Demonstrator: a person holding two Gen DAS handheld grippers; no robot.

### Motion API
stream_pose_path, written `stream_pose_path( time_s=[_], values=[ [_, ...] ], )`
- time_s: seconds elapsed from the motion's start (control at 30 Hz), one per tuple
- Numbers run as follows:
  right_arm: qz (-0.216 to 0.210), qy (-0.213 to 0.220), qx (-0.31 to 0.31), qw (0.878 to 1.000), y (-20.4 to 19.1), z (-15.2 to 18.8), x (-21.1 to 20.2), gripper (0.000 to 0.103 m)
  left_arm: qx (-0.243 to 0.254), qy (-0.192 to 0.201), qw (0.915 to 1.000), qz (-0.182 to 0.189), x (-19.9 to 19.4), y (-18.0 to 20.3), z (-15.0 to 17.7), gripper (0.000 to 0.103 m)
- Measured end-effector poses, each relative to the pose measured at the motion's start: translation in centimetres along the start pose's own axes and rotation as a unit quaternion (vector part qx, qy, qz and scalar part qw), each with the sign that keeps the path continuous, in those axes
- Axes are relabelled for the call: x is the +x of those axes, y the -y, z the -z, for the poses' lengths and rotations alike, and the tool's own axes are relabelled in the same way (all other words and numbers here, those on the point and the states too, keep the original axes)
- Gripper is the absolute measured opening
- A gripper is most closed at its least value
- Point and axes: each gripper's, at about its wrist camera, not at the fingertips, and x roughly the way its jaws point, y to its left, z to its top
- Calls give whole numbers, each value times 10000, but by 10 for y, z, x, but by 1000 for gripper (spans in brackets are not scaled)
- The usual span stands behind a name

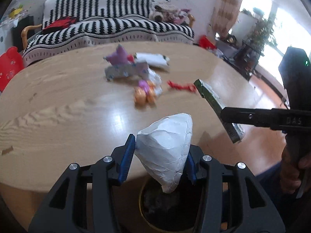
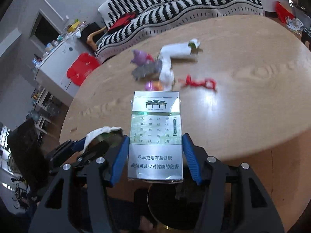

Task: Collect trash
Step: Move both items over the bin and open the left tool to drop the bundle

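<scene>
Currently the left gripper [image 1: 159,155] is clamping a crumpled white paper wad [image 1: 167,145] while the right gripper [image 2: 155,155] is squeezing a silver-green cigarette pack [image 2: 155,136]; both are hanging over a dark round bin [image 1: 165,209] just below the edge of the round wooden worktop [image 1: 58,106]. Collection is looking roughly half done: a blurred heap of purple, grey, white and orange wrappers [image 1: 134,71], possibly toy packaging, and a red twisted wrapper [image 1: 180,86] are waiting mid-worktop.

Home living room: striped sofa [image 1: 116,25], wooden table [image 1: 58,101].
</scene>
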Motion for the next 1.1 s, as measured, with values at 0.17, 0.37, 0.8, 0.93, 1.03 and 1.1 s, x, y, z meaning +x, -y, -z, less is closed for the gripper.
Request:
stream_pose_path(
  time_s=[0.17,0.37,0.8,0.93,1.03,1.1],
  values=[
    [-29,-309,-34,9995,1,41,-1,56,-34,-491,9986,184,9,9,39,46],
    [-59,-843,165,9963,10,87,12,56,80,-1007,9947,206,29,18,67,46],
    [41,-1094,452,9930,25,95,24,56,183,-1357,9902,270,53,29,76,46],
    [52,-1074,459,9931,27,93,23,56,168,-1388,9898,277,54,30,74,46],
    [49,-1075,466,9931,27,93,24,56,137,-1371,9901,284,54,28,72,46],
    [59,-1072,471,9931,28,93,24,56,141,-1364,9902,285,53,28,72,46]
  ],
)
